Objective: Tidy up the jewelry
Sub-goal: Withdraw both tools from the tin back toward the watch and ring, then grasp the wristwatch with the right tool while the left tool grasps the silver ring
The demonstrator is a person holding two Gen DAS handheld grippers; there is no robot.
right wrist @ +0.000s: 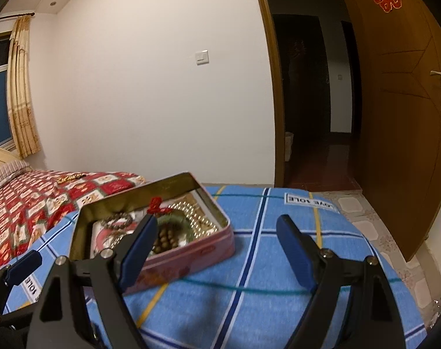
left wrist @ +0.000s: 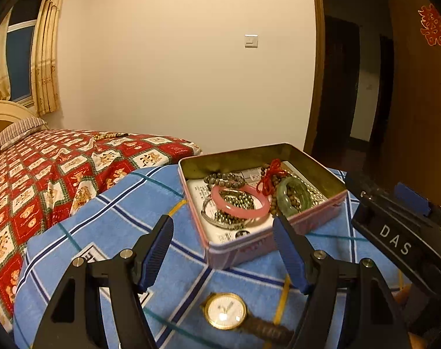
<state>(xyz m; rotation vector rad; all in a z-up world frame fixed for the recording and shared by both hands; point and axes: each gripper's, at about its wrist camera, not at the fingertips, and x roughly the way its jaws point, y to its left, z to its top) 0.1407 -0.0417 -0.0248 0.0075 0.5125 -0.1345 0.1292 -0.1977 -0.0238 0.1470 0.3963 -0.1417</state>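
An open pink tin box point(left wrist: 249, 247) sits on a blue checked cloth point(left wrist: 109, 226). It holds a pink bangle point(left wrist: 240, 206), a green jade bangle point(left wrist: 293, 199), bead strings, a silver bangle and a red knotted cord. A gold wristwatch point(left wrist: 226, 311) with a brown strap lies on the cloth in front of the box. My left gripper point(left wrist: 223, 250) is open and empty, just above the watch and near the box's front wall. My right gripper point(right wrist: 217, 250) is open and empty, right of the box point(right wrist: 191, 250); it also shows in the left wrist view point(left wrist: 406, 232).
A bed with a red patterned cover point(left wrist: 45, 174) lies to the left, with a bead string point(left wrist: 109, 136) on it. An open wooden door point(right wrist: 400, 145) and a dark doorway stand to the right. The tiled floor point(right wrist: 389, 232) shows beyond the cloth's right edge.
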